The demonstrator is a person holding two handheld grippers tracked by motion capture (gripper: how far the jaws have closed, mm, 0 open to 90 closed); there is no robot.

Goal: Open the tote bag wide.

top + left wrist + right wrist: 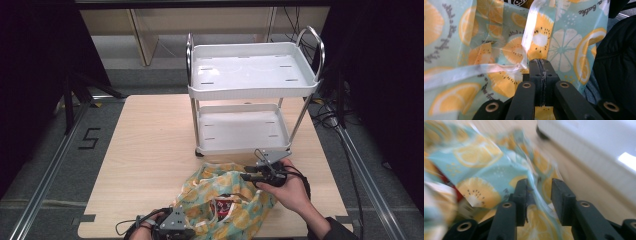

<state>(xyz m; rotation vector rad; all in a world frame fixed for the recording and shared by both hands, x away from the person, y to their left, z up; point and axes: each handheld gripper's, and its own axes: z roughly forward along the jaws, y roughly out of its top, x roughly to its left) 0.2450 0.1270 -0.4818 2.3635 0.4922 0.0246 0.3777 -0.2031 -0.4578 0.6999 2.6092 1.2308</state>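
A thin bag (227,192) printed with orange and lemon slices on pale teal lies crumpled on the wooden table near its front edge. A red and white item (225,207) shows in the bag's mouth. My left gripper (194,231) is at the bag's near left side; in the left gripper view its jaws (541,66) are pressed together on the bag (499,37) where a white handle strip meets them. My right gripper (246,176) is at the bag's far right rim. Its jaws (539,187) stand apart, and a fold of the bag (474,162) runs loosely between them.
A white two-shelf cart (252,90) with chrome handles stands on the table (150,140) just behind the bag; both its shelves are bare. Its lower tray (599,152) and a wheel (541,133) sit close to my right gripper. A dark sleeve (616,62) is at the bag's right.
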